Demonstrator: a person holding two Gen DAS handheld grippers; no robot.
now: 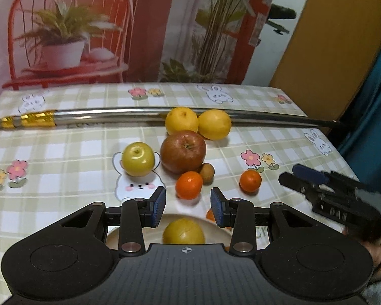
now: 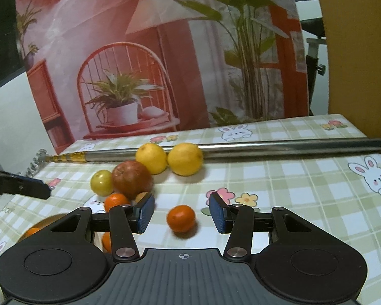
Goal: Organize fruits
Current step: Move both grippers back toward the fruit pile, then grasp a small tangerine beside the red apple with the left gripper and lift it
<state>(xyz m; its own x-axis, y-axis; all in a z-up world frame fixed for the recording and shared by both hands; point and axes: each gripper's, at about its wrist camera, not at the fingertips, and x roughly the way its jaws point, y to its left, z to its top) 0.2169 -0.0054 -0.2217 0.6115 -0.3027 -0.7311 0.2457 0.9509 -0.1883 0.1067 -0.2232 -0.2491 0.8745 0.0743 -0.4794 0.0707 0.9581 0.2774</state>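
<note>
A printed backdrop of a red chair and plants stands behind the checked counter (image 1: 63,137), where a metal pole (image 1: 114,114) lies along the far edge. Against it sit two lemons (image 1: 181,123), with a red apple (image 1: 183,151), a green apple (image 1: 137,158) and tangerines (image 1: 189,185) toward the middle. Both the left gripper (image 1: 188,207), over a plate (image 1: 216,228) bearing a yellow fruit (image 1: 183,231), and the right gripper (image 2: 181,212), its fingers flanking a lone tangerine (image 2: 180,218), stand narrowly apart and empty.
</note>
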